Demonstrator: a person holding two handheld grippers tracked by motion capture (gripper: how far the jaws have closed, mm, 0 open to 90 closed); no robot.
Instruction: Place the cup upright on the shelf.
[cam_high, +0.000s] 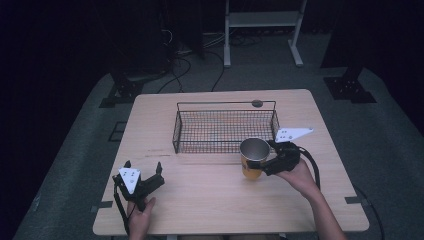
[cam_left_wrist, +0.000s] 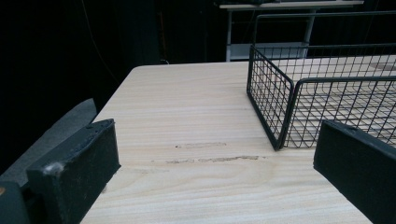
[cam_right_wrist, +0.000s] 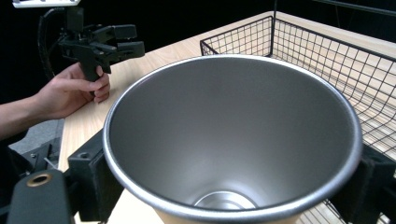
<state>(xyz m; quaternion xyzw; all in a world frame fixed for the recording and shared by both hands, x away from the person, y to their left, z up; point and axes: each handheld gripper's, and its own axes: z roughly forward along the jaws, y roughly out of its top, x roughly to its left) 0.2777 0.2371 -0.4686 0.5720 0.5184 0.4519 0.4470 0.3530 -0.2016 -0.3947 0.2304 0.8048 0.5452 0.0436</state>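
metal cup (cam_high: 253, 156) upright on tabletop (cam_high: 210, 200), clamped at rim by right tongs (cam_high: 260, 161), just beside wire basket (cam_high: 225, 127). left tongs (cam_high: 145, 172) released, well apart.

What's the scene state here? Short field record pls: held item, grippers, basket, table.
held item: metal cup, upright, empty inside, yellow lower body
right gripper: jaws clamped on the cup's sides just under the rim
left gripper: open, holding nothing, over the table's near left part
wire basket: black, empty, at table centre-back, just behind the cup
table: light wood, scuff marks in front of basket
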